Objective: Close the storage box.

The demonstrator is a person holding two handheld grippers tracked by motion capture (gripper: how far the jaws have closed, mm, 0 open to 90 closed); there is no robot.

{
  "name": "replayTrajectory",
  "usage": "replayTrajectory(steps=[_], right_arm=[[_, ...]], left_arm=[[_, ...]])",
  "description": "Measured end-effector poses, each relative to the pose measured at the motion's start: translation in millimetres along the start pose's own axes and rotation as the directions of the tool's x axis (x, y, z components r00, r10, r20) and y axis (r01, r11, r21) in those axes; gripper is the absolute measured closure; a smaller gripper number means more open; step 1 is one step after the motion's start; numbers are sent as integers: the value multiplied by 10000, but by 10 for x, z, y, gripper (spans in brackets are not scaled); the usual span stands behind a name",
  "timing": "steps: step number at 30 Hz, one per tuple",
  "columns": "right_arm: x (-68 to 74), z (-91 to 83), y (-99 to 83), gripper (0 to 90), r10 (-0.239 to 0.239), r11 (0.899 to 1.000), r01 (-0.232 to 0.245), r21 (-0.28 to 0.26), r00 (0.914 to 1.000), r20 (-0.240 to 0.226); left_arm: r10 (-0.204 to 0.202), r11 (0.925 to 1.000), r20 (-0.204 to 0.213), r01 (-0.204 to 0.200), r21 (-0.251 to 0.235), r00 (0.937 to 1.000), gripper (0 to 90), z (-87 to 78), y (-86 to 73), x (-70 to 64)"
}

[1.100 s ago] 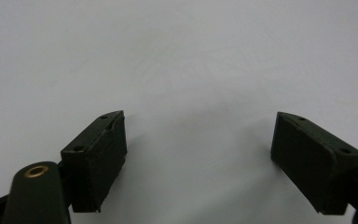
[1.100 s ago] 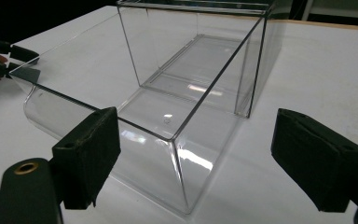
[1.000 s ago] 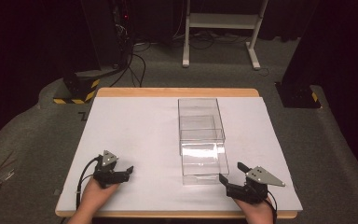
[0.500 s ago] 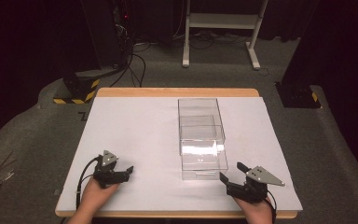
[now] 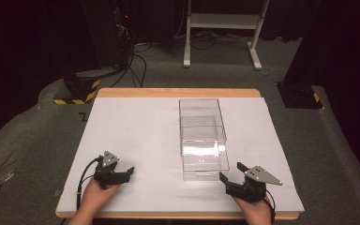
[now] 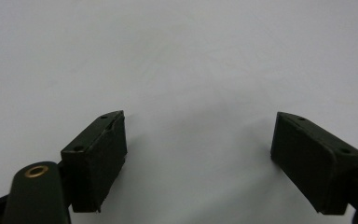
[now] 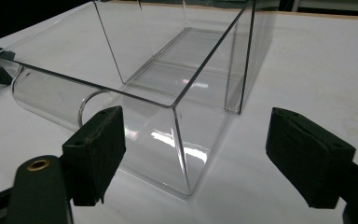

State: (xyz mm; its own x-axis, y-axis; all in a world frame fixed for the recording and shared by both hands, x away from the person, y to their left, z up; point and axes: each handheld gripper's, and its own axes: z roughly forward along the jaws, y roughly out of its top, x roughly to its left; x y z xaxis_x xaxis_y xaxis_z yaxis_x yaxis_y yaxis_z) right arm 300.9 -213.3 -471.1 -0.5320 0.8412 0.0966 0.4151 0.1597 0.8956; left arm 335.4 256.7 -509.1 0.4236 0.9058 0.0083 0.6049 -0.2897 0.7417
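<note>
At the near edge of the table (image 5: 136,126), both grippers rest unchanged: left gripper (image 5: 122,175) and right gripper (image 5: 231,183) fingers released, the clear box (image 5: 201,136) untouched; no step begun.

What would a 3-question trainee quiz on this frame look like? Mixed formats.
1. True or false: the left hand-held gripper grips the clear rectangular plastic box.
2. The box sits on the white table nearer which hand-held gripper: A left, B right?
3. Fill in: both hand-held grippers' jaws are ____.

Key: 1 false; 2 B; 3 open.
</note>
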Motion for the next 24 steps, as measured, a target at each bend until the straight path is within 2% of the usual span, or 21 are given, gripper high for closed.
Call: replayTrajectory(steps=[6,12,24], right_arm=[[10,14,2,188,-47,9999,48,-116,10000,84],[6,47,17,184,155,9996,-150,-249,9997,189],[27,129,59,180,194,9998,-193,-75,9997,171]], left_arm=[[-10,10000,2,10,-1,10000,186,0,0,-1],[-14,10000,2,14,-5,10000,186,1,0,-1],[-9,10000,3,9,0,10000,186,0,0,-1]])
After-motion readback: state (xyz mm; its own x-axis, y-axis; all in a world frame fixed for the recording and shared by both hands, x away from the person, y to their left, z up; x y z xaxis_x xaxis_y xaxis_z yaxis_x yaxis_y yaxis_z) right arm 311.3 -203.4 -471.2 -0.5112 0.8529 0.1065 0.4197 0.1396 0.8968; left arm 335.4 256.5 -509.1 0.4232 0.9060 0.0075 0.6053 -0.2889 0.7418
